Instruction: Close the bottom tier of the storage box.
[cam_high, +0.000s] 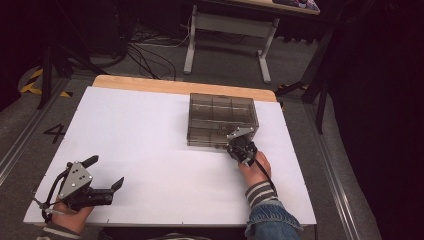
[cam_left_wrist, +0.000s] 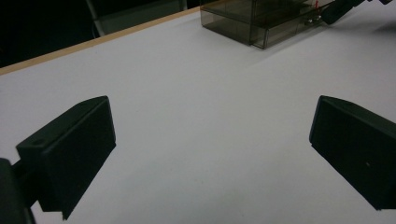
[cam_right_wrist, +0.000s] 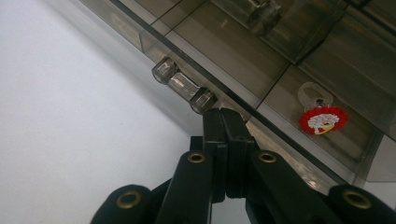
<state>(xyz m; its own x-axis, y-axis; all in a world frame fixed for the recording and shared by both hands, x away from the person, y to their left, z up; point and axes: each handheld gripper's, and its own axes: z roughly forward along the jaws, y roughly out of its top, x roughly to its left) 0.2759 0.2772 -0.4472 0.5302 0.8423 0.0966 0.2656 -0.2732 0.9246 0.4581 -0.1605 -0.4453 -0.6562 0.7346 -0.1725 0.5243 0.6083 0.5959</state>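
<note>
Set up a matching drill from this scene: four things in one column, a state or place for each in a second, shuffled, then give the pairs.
1. left tongs
2. right tongs
3. smoky clear box
4. red round tag

A. inside a box compartment
B. jaws wide apart over bare table
C. jaws pressed together at the box's front edge
D. at the table's far right part

Pairs: 1-B, 2-C, 3-D, 4-A
</note>
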